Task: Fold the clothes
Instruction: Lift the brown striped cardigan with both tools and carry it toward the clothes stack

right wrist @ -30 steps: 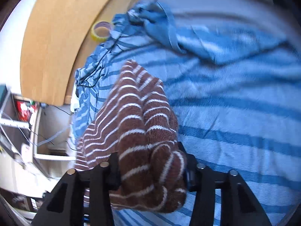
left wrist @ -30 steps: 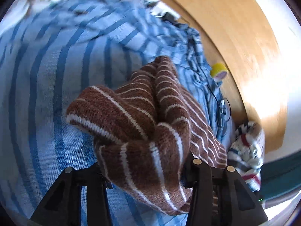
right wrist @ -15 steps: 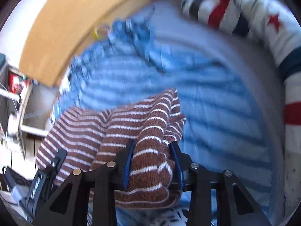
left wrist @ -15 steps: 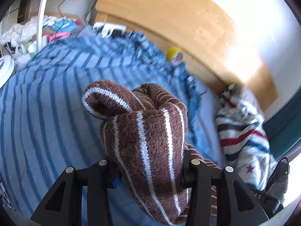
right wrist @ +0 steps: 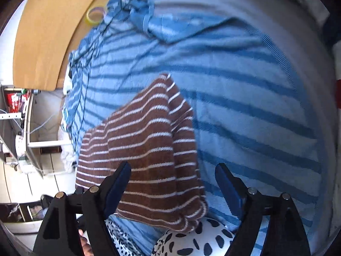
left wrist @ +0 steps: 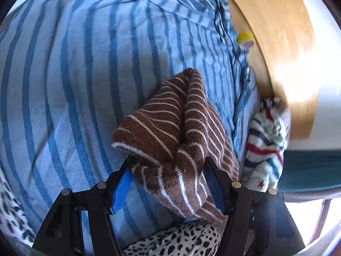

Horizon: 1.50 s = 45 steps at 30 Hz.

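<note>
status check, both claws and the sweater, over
Left claw shut on sweater. Right claw open, sweater draped between its fingers. Striped bedspread beneath, nothing blocking.

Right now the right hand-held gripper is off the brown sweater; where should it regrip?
Probably the bunched lower corner of the brown striped sweater, nearest the right hand-held gripper. Come straight forward: its open jaws already straddle that thick, rolled hem, which hangs free above the blue striped sheet.

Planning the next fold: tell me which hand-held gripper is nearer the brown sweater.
Left hand-held gripper: its fingers pinch the brown sweater. The right hand-held gripper stands open around it.
</note>
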Motion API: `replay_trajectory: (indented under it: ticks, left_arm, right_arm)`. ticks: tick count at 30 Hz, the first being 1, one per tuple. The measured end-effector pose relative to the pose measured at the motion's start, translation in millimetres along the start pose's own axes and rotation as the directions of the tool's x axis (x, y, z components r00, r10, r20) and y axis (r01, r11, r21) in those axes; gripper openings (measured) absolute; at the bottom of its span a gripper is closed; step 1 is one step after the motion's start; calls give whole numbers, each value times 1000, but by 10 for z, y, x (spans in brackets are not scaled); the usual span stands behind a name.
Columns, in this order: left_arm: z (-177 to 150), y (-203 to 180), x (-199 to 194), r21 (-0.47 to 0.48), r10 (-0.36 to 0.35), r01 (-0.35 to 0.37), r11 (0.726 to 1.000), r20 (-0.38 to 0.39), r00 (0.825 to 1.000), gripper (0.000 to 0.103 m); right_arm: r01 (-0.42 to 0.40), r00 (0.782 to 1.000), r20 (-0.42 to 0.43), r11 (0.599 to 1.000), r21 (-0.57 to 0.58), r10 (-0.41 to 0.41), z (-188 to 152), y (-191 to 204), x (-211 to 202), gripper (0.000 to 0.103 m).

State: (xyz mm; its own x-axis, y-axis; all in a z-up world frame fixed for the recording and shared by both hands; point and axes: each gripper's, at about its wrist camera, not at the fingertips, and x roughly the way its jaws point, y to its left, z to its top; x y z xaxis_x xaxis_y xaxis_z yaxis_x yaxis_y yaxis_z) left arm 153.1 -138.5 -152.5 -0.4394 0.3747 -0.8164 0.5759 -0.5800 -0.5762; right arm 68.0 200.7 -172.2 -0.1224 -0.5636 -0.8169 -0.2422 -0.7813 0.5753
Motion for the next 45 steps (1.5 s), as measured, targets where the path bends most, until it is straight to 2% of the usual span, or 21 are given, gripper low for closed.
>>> replay_trajectory:
  ticks: [2,4,5,6,8,11,14,16,19,22,25,27,28,29,30,31,32,35,39,42,45]
  left_arm:
    - [48,-144,-52,45,49,-48,998,-24,999,66]
    - [135,-169,-191,48,69,-69,996,5,998,67]
    - [184,-152,-265,40,68,-69,997,30,997,69]
    - [250,-142,-303,33,56,-58,998,61,997,78]
    - [396,-136,-277,31,37,-40,999,94,995,81]
    - [595,-244,110,79,110,-111,991,18,994,81]
    - [699,-405,622,213,236,-214,953,-80,969,81]
    - [729,-444,879,260,268,-229,938,-125,955,81]
    - [779,-252,1033,178,180,-145,973,-199,963,83]
    - [816,-4,1100,75,76,-58,995,-255,964,92]
    - [765,30,1101,109,55,-30,994,-241,969,95]
    - [719,-23,1120,150,65,-26,988,-264,962,94]
    - [697,-41,1124,149,54,-12,989,-279,959,92]
    - [681,-45,1106,131,25,12,991,-281,959,74]
    - [656,-61,1051,128,12,21,992,-257,966,62]
    - [625,-87,980,136,10,21,991,-222,975,57]
    - [573,-130,914,157,15,15,988,-187,982,52]
    - [402,-276,728,221,7,14,975,-97,995,45]
    - [108,-478,429,282,-118,123,952,-37,992,42]
    - [-88,-687,113,314,-226,212,925,8,974,42]
    - [-236,-1164,-269,397,-339,315,862,-11,941,42]
  right_arm:
    - [30,999,-16,999,-17,-30,32,39,97,84]
    - [53,998,-29,998,-42,-54,70,71,177,84]
    - [43,998,-46,998,-41,-45,88,73,227,84]
    - [35,997,-61,999,-40,-38,107,76,275,84]
    - [46,996,-68,998,-43,-49,147,87,348,86]
    - [30,996,-84,998,-48,-34,183,109,413,86]
    - [49,994,-89,997,-67,-55,196,135,469,92]
    - [45,994,-95,998,-53,-50,189,81,509,98]
    - [-30,992,-118,999,31,33,171,-89,609,101]
    - [-89,989,-114,994,65,96,159,-165,649,103]
    - [-116,985,-124,992,38,120,176,-76,696,99]
    - [-111,984,-136,994,17,113,183,-6,742,99]
    - [-108,984,-141,994,7,108,186,28,761,93]
    - [-98,987,-129,995,-7,96,175,52,742,86]
    - [-101,989,-114,995,-11,99,156,63,690,82]
    - [-104,990,-98,995,-14,102,136,75,638,73]
    - [-105,991,-82,994,-20,103,117,90,584,64]
    - [-76,997,-19,994,-74,75,40,217,366,54]
    - [58,992,123,975,-215,-32,-170,579,-34,51]
    - [118,963,265,950,-289,-39,-376,796,-594,51]
    - [141,912,411,943,-301,-5,-555,912,-1352,51]
